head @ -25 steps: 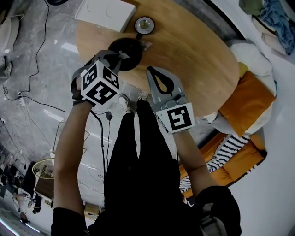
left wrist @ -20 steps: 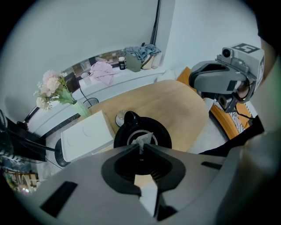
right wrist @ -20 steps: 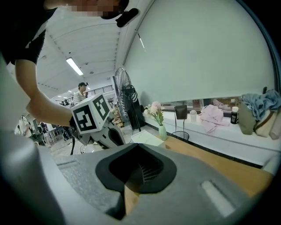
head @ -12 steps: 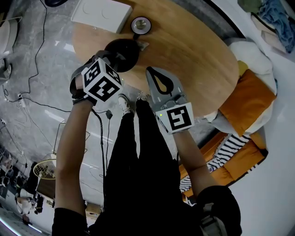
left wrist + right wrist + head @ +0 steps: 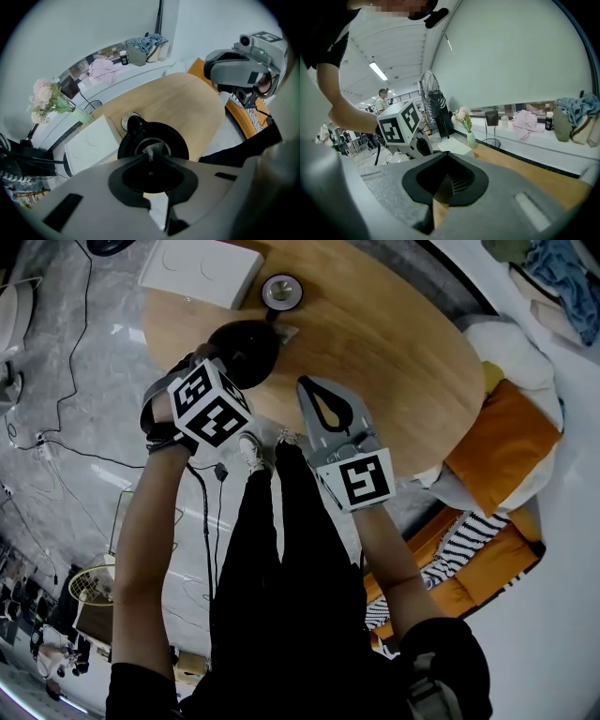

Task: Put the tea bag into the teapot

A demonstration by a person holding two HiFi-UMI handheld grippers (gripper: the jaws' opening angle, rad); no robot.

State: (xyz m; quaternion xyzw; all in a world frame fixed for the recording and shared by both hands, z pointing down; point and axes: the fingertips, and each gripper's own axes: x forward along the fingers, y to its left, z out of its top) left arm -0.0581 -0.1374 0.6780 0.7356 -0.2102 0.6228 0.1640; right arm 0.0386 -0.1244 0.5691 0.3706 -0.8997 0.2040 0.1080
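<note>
Both pressed together: left gripper (image 5: 150, 157) on tea bag (image 5: 151, 151), farther over teapot (image 5: 176, 141); right gripper (image 5: 446, 154) empty, unmoved.

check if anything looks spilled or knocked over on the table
Nothing stands out: the teapot sits upright and open on the table, the tea bag pinched in the left tongs above it.

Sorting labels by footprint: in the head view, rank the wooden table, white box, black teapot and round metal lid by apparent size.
Largest to smallest:
wooden table
white box
black teapot
round metal lid
</note>
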